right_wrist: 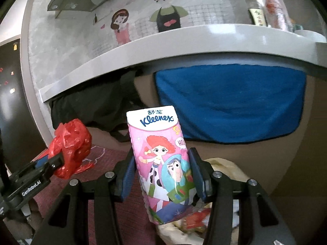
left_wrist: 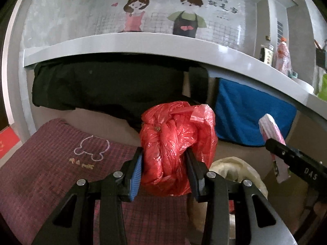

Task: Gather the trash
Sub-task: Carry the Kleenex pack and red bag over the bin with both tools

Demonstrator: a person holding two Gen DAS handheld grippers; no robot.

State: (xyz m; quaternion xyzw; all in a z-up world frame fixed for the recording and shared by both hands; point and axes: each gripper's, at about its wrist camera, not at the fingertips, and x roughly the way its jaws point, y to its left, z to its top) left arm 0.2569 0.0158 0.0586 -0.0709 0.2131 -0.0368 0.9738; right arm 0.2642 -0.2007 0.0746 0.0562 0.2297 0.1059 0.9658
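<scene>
The left tool (left_wrist: 164,164) is clenched on a crumpled red plastic bag (left_wrist: 177,143) at frame centre; the right tool (right_wrist: 162,172) grips a Kleenex tissue pack (right_wrist: 161,163). Both items are picked up, with depositing left. A pale trash bag (right_wrist: 229,167) sits just below, lower right.

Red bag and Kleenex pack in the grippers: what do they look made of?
Red bag: thin glossy plastic film, crumpled into shiny creases, slightly see-through at its edges. Kleenex pack: soft printed plastic wrap, probably over tissues; smooth, faintly sheened, slightly dented between the pads.
</scene>
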